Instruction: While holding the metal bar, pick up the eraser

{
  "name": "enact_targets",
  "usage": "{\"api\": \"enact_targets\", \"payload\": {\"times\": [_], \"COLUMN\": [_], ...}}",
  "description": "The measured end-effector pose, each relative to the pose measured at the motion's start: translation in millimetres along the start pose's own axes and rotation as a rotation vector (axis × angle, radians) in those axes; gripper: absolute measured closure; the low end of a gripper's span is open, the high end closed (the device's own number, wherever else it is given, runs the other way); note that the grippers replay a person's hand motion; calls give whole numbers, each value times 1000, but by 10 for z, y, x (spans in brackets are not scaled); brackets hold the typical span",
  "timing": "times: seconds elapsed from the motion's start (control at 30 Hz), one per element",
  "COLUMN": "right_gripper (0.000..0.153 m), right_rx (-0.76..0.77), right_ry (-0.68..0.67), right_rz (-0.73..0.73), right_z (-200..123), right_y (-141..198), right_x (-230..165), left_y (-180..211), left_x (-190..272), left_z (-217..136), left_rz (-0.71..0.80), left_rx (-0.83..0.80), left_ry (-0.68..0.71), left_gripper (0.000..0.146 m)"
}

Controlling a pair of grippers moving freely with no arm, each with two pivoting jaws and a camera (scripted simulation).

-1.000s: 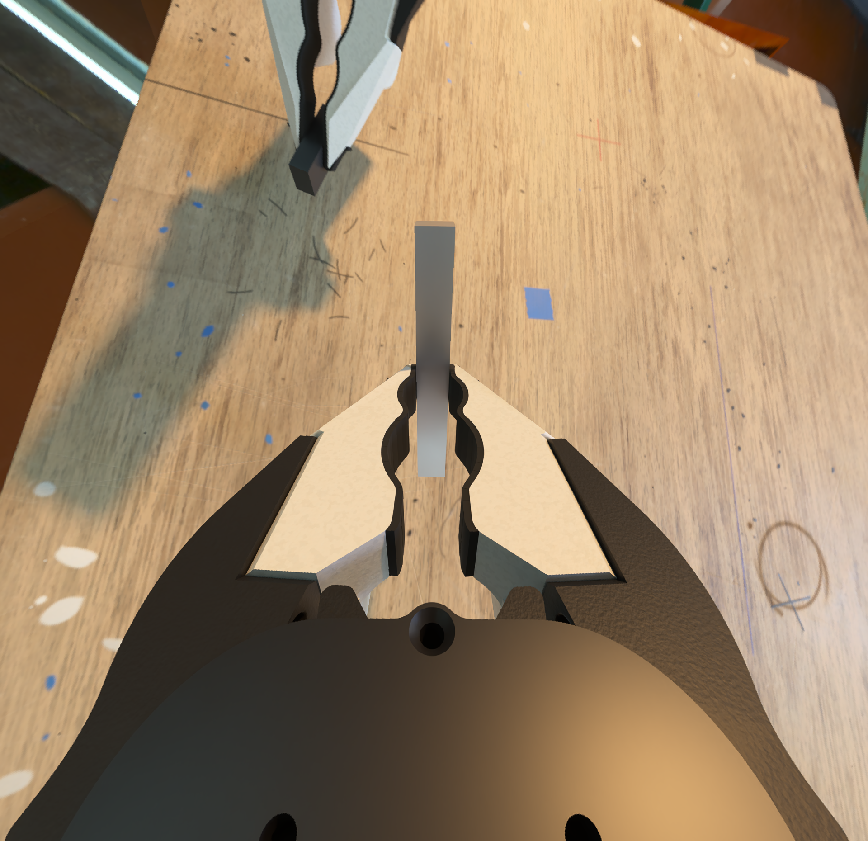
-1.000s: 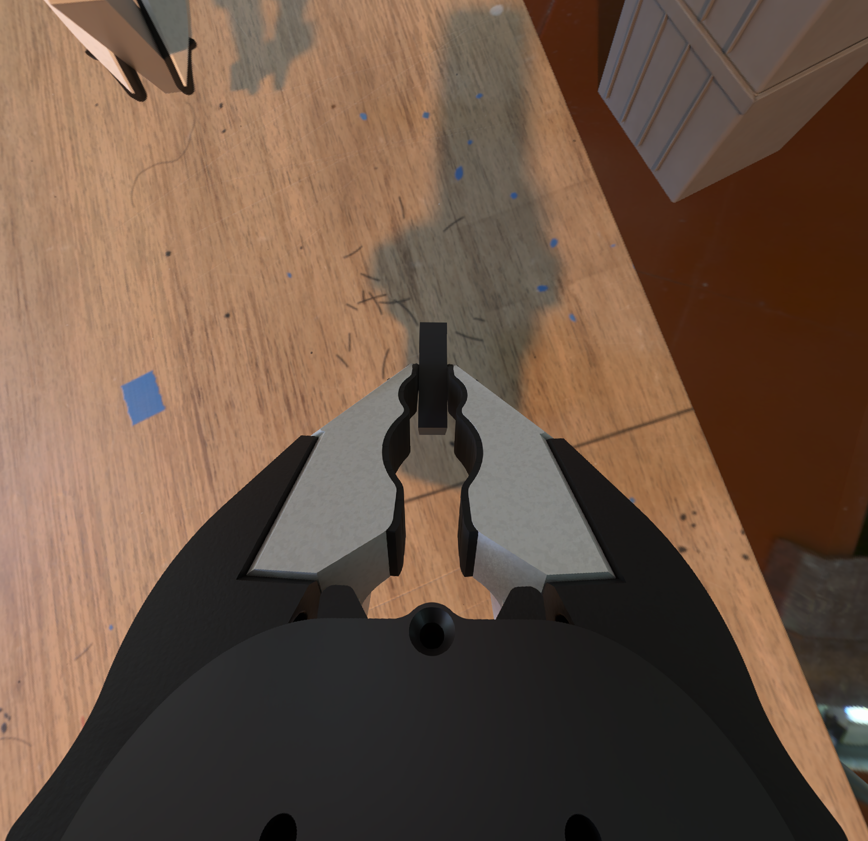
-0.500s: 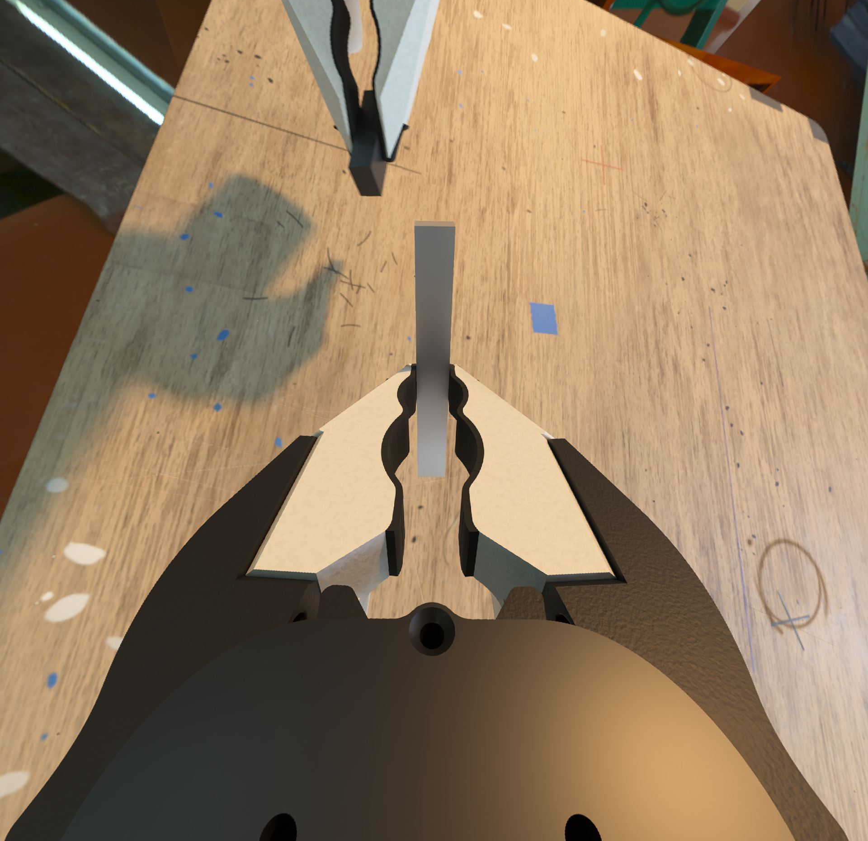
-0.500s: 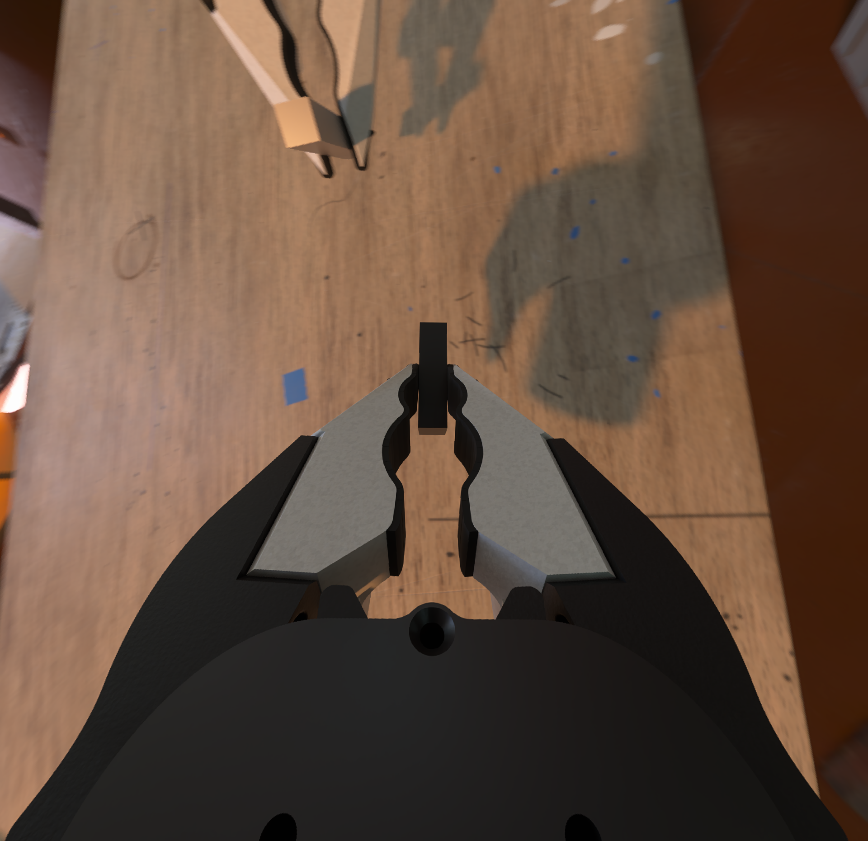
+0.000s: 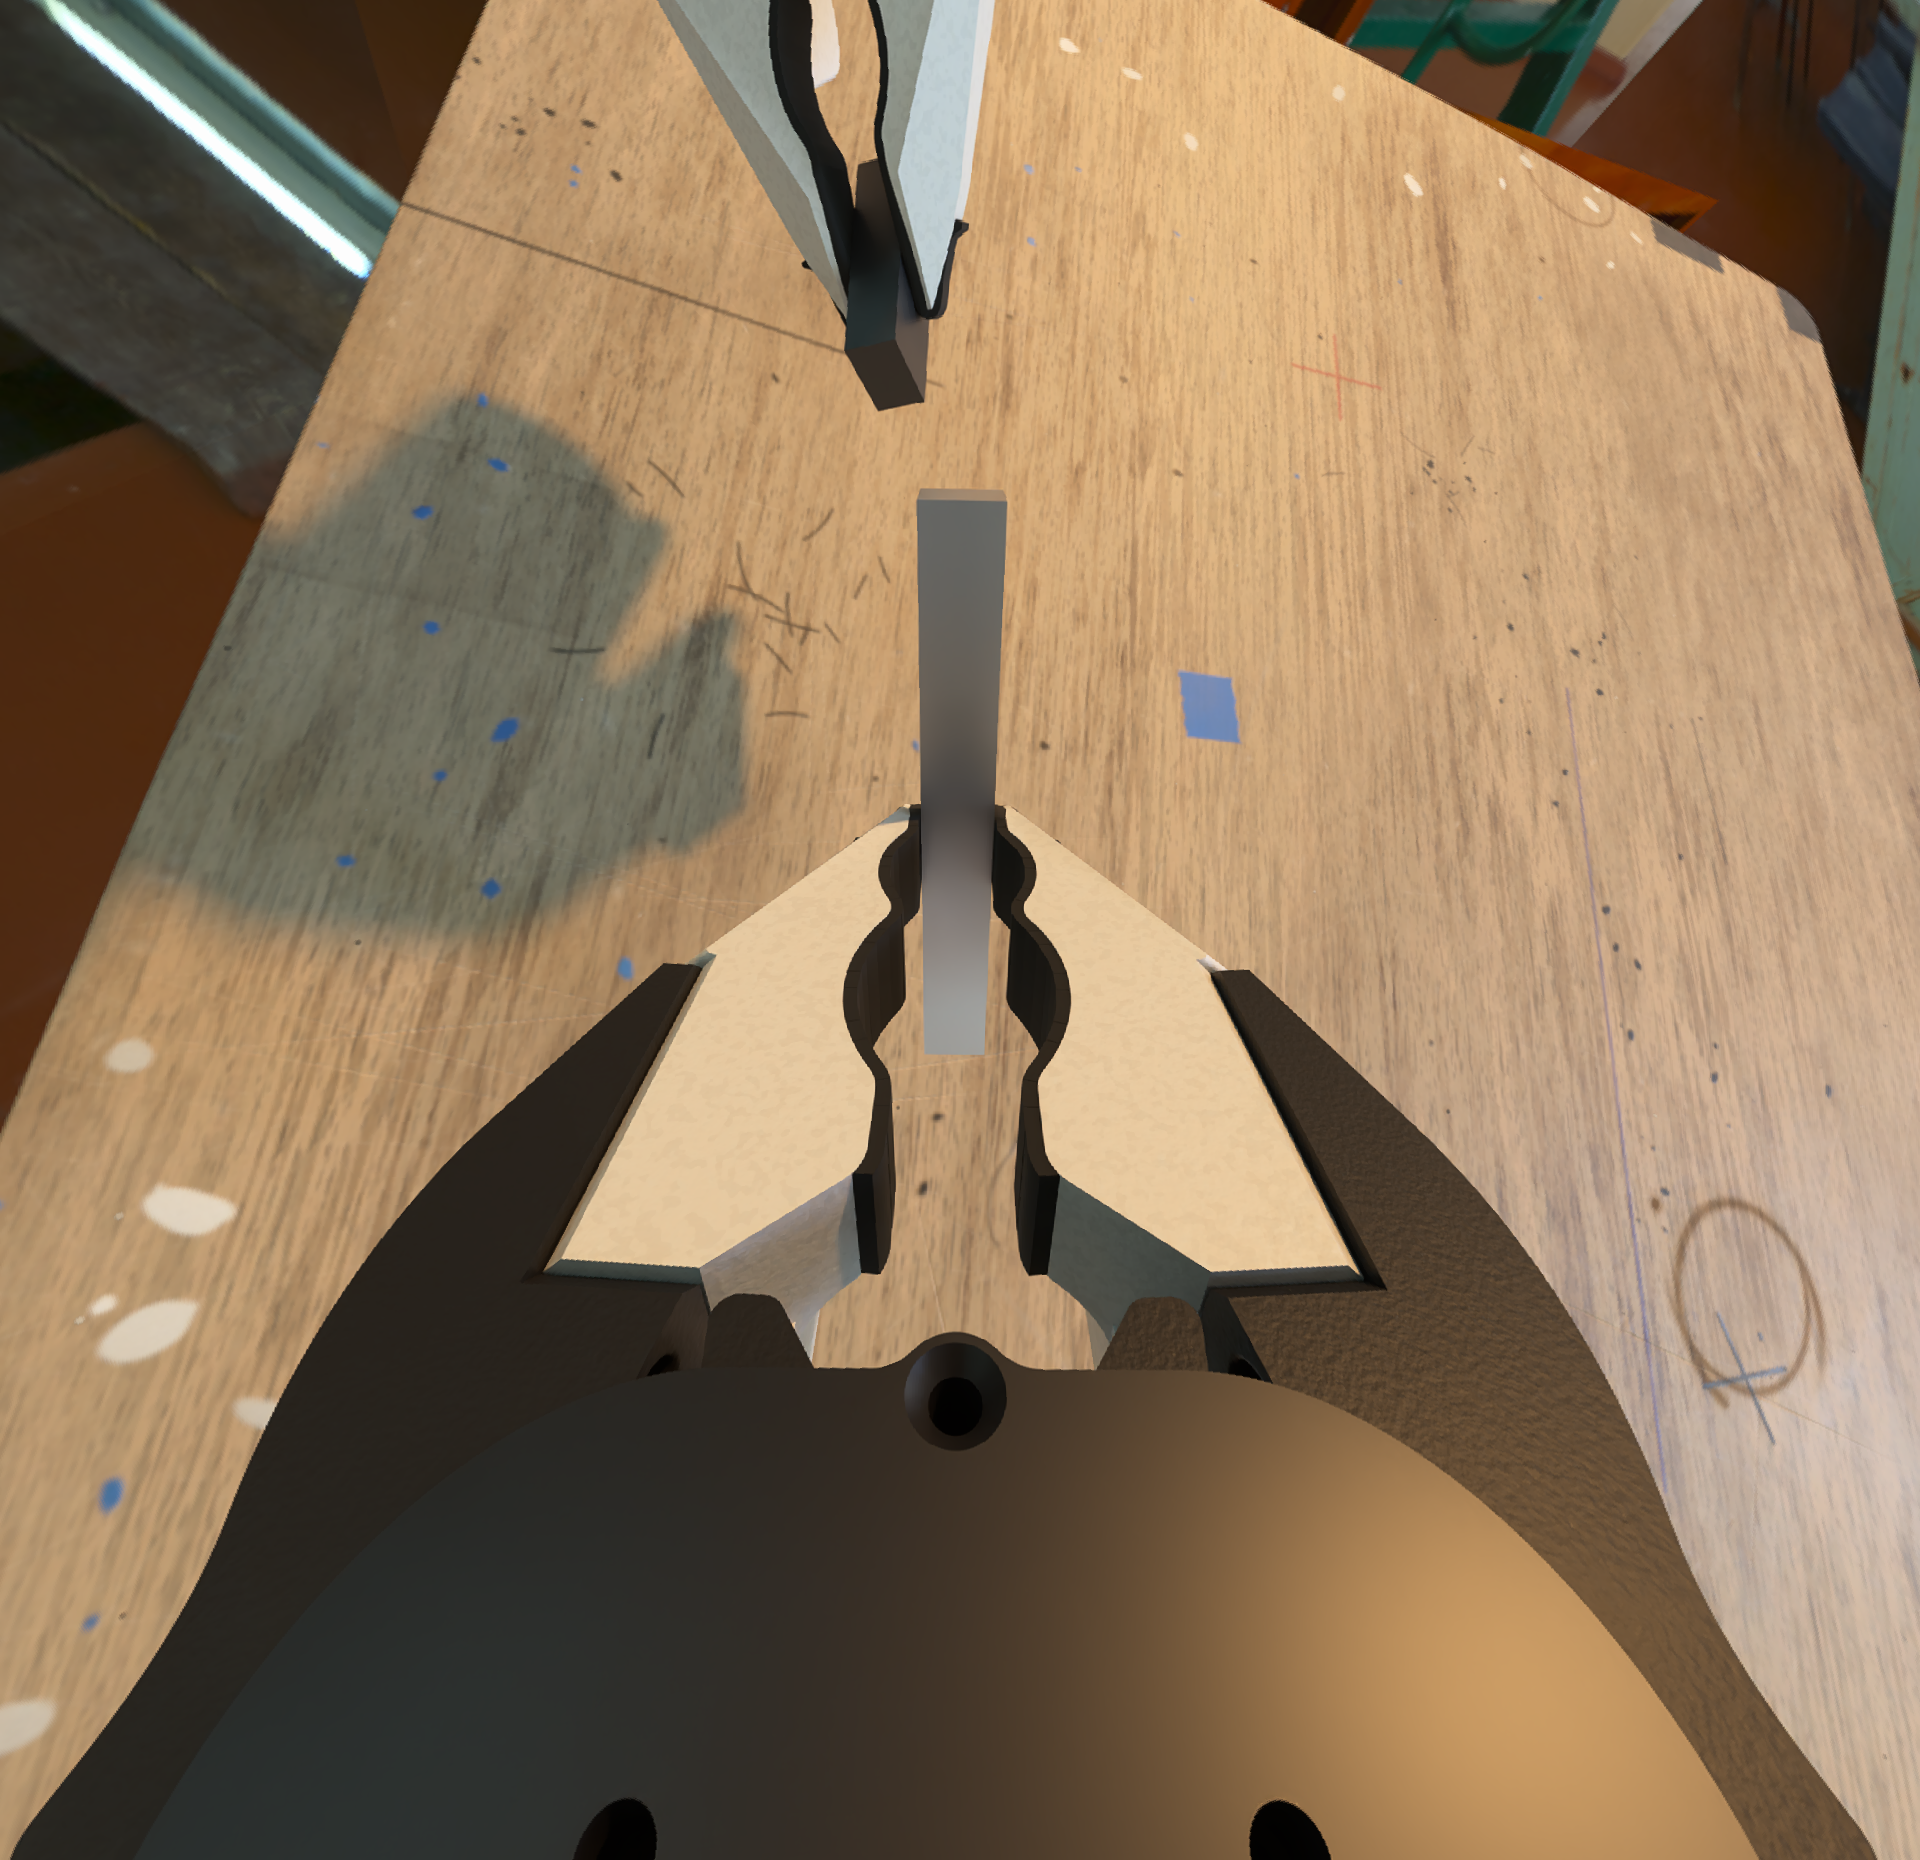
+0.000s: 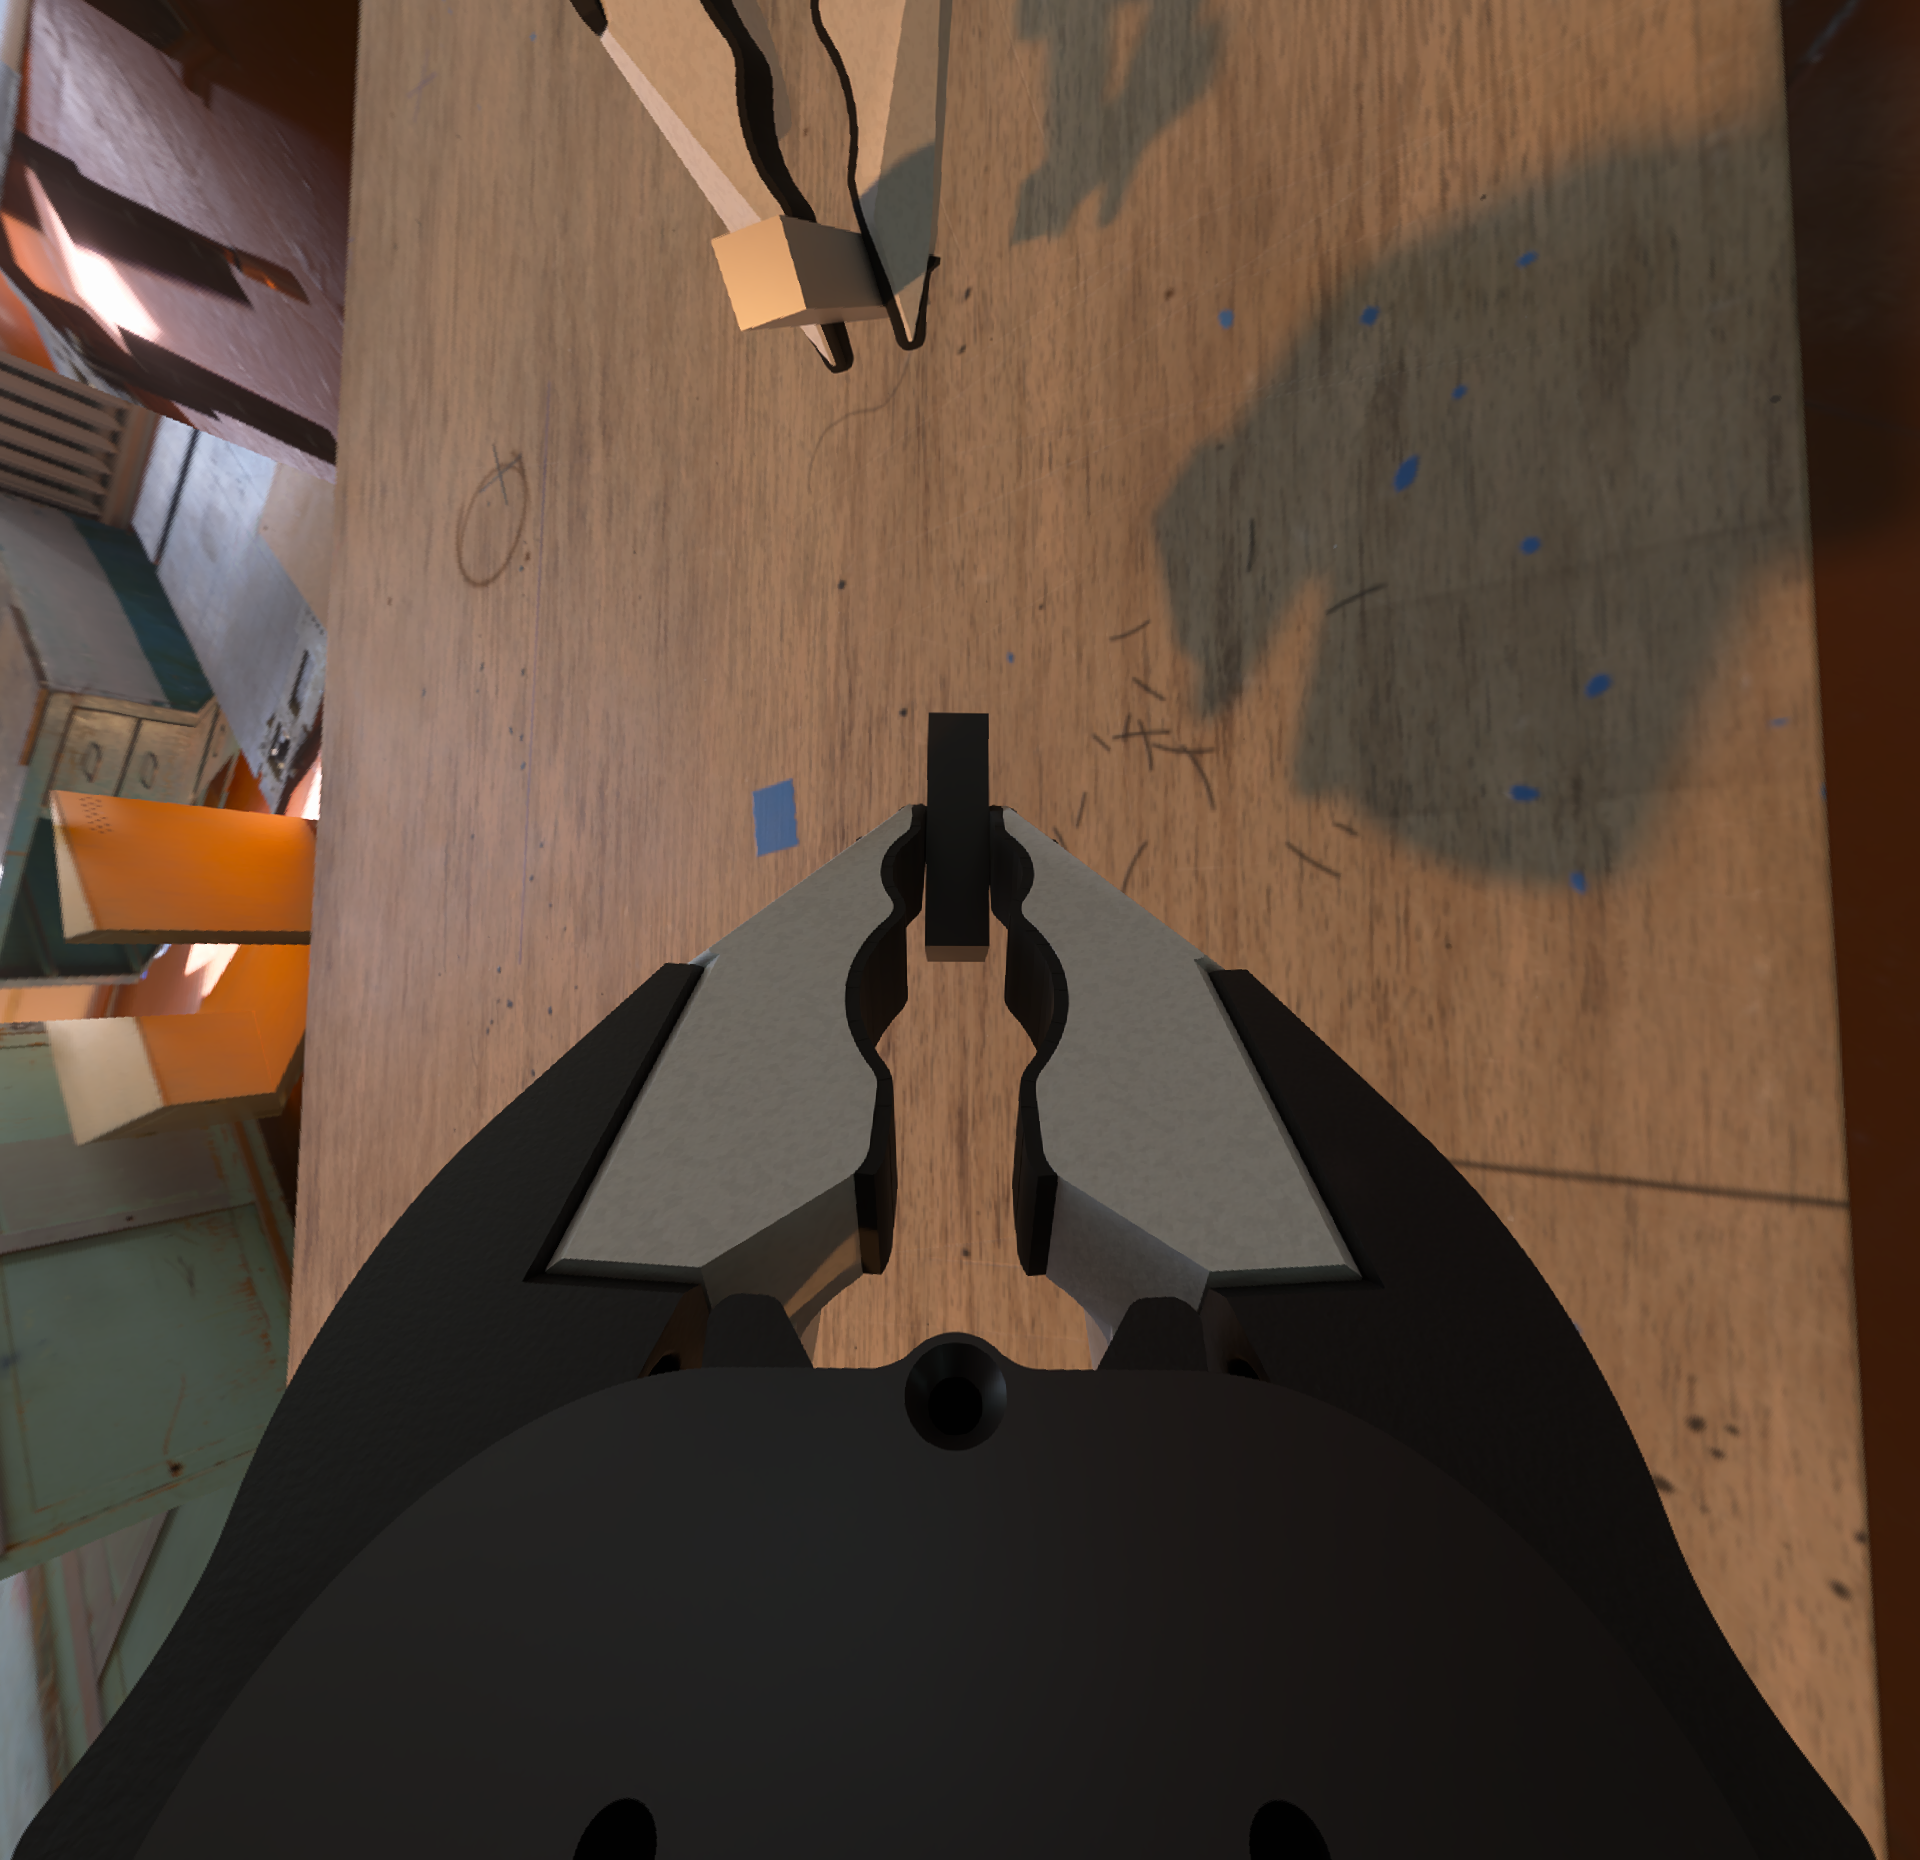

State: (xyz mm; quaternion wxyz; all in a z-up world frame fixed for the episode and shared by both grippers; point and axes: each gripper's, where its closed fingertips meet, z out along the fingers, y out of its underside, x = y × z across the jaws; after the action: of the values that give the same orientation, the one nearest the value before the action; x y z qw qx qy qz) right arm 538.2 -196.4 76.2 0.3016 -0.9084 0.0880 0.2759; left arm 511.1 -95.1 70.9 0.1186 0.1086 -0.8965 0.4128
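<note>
Left gripper (image 5: 958,823) has its fingers (image 5: 790,1031) clenched on the metal bar (image 5: 961,667). The bar is pinched approx. at its near third, w/ the long grey end sticking out far past the tips and clear above the desk (image 5: 1455,771). Gripping near one end probably leaves the rest free, but that's a lever: any bump could twist it.

Right gripper (image 6: 956,823) fingers (image 6: 769,1041) are closed around the eraser (image 6: 956,834), a small black block held edge-on at the very tips, w/ a bit poking out the far side. No contact w/ the wood shows below it; its shadow lies well off to the right, so I judge it lifted.

The two grippers face each other across the desk. In the left wrist view the eraser shows just beyond the bar's far end, slightly left of it and apart. In the right wrist view the bar's square end shows at the far top, left of centre.

A blue tape patch (image 5: 1208,707) lies on the desk to the right of the bar. Judgement: both holds done, task approx. complete; the main risk is bar and eraser colliding.
</note>
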Motion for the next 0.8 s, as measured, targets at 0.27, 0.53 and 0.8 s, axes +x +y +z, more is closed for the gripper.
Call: {"api": "enact_targets", "payload": {"times": [0.27, 0.53, 0.8], "right_gripper": [142, 142, 142], "right_rx": [-1, 29, 52], "right_ry": [-35, -96, -96], "right_rz": [-1, -1, 17], "right_z": [22, 47, 52], "right_y": [19, -19, -33], "right_x": [-18, -23, 57], "left_y": [10, 48, 57], "left_x": [-25, -54, -69], "left_z": [-52, -65, -85], "left_rz": [-4, -14, -21], "left_rx": [4, -5, -4], "left_ry": [-14, -20, -23], "left_gripper": [134, 134, 134]}}
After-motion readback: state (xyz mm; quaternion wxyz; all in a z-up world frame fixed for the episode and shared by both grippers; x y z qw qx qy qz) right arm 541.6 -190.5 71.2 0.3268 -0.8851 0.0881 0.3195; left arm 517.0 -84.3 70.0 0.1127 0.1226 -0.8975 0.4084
